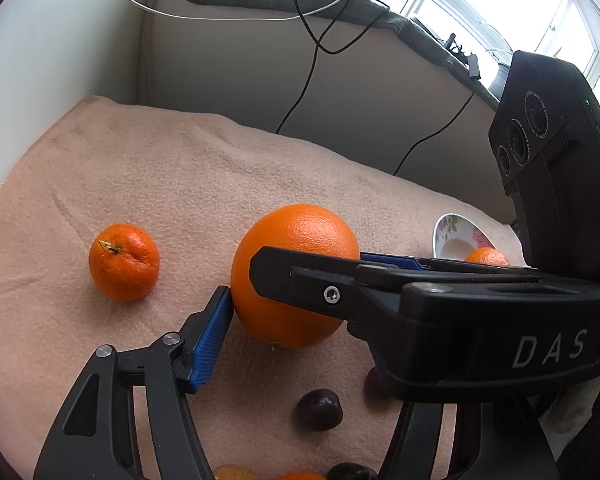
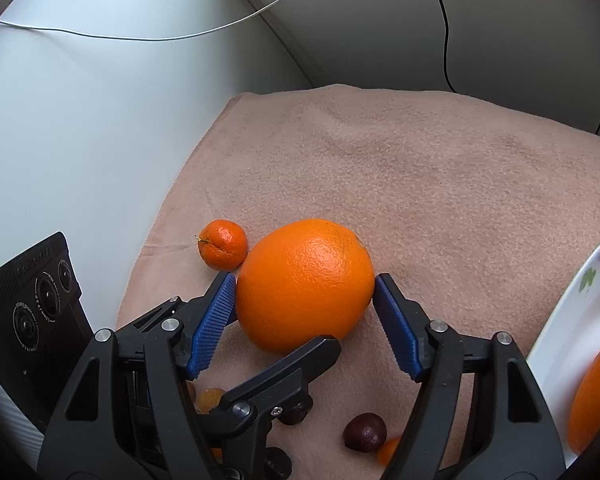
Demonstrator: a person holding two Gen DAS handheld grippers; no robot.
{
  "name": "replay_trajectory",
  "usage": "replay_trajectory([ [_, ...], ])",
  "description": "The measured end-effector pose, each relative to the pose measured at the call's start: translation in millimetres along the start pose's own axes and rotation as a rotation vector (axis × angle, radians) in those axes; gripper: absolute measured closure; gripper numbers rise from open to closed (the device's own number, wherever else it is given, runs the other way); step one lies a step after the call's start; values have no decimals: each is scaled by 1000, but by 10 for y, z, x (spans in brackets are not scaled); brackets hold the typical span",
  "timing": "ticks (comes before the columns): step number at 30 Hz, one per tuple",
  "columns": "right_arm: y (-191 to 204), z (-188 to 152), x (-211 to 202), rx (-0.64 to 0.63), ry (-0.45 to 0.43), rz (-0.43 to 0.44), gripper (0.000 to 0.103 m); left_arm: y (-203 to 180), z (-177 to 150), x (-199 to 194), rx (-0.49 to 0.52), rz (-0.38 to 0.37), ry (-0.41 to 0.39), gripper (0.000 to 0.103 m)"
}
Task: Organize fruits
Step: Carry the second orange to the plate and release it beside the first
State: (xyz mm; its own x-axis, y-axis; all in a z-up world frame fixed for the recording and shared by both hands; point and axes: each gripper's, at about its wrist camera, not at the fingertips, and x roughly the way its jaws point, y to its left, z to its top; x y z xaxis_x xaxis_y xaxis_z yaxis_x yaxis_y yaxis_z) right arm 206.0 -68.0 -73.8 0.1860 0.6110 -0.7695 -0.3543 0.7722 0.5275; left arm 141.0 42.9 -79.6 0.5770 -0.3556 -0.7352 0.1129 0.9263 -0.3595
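On the blanket (image 2: 440,168) the large orange (image 2: 305,285) sits between the right tongs (image 2: 305,300) — pads touching.

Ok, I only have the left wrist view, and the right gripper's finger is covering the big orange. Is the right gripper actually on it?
Observer: Yes. Both of the right gripper's blue pads sit against opposite sides of the large orange.
Operator: And my left gripper's right finger? It's hidden here.
Observer: That finger of the left gripper reaches the orange's near lower side. I cannot tell if it touches.
Operator: Is the plate close?
Observer: The plate is just right of the right gripper.
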Motion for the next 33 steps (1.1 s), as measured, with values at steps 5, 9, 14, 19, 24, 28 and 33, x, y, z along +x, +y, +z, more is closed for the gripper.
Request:
replay_trajectory([
  [5, -12, -6, -155, -3, -24, -4, 29, -110, 24, -44, 15, -7, -16, 40],
  [9, -42, -8, -326, -9, -47, -9, 29, -227, 64, -82, 34, -17, -30, 40],
  [14, -150, -2, -555, -5, -74, -24, 29, -421, 100, -82, 56, -37, -41, 40],
  [19, -295, -33, -790, 10, -97, -43, 29, -624, 111, -38, 79, -61, -43, 40],
  [24, -456, -68, -1006, 18, -119, -66, 29, -827, 134, 9, 101, -88, -41, 40],
  [28, -564, -100, -1111, 21, -124, -86, 29, -964, 110, 28, 120, -106, -33, 40],
  [33, -692, -151, -1208, 30, -120, -104, 29, -1105, 89, 87, 138, -123, -17, 40],
])
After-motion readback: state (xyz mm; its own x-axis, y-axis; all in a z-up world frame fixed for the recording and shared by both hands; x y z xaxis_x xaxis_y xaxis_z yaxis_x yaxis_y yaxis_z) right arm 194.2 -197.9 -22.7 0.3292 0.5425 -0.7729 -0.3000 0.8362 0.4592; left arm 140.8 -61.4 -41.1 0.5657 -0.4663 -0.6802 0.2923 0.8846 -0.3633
